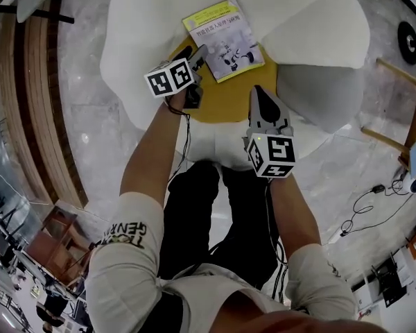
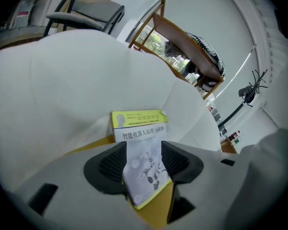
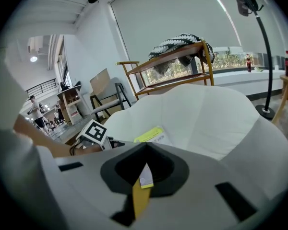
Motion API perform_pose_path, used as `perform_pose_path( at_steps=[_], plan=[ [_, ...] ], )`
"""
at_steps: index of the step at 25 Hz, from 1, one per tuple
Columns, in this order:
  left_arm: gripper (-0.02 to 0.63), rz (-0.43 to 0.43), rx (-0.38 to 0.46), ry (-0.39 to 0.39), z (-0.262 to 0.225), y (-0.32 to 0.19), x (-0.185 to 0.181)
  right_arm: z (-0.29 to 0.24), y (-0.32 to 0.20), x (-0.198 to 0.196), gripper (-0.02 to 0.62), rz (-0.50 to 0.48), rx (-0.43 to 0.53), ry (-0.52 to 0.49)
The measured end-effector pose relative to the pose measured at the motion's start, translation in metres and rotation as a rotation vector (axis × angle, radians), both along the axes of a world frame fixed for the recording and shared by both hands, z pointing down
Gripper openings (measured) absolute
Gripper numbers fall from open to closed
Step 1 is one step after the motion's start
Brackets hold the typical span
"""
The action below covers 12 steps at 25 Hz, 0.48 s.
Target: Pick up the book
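- Although the book [image 1: 223, 39] lies face up on the yellow seat [image 1: 229, 101], nothing grips it yet, so we judge the pick-up barely begun
- Our left gripper [image 1: 195, 53] hovers at the book's near corner, its jaws spread wide; the cover shows between them, but the pads do not press on it
- Our right gripper [image 1: 258, 94] hangs over the seat's near edge, apart from the book, with its jaws pressed together on nothing
- As we read it, what is left is to bring the open jaws onto an edge, close them and lift
- The seat sits inside a white chair [image 1: 312, 19] with padded, petal-like lobes; the book's far end reaches that padding
- Around us are a pale marbled floor [image 1: 90, 103], loose cables [image 1: 360, 210], and by the window a wooden rack [image 3: 175, 63] with a striped throw [image 3: 180, 41]
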<state>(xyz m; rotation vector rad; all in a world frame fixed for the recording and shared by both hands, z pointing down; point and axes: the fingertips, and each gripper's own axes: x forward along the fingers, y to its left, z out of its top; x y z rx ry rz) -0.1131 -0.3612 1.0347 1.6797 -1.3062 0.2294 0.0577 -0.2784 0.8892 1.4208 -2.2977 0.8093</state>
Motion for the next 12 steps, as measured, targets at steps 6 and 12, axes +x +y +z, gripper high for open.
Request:
perform_pose_path(
  at_steps=[6,12],
  plan=[
    [0.245,-0.014,-0.037,-0.009,0.046,-0.017,-0.013,0.009,-0.006,0.005,0.025,-0.002,0.025,-0.01],
    [0.247,-0.02,-0.043,0.056,0.07,-0.048,-0.015,0.021,-0.009,0.012,0.025,-0.008,0.036,0.012]
  ],
)
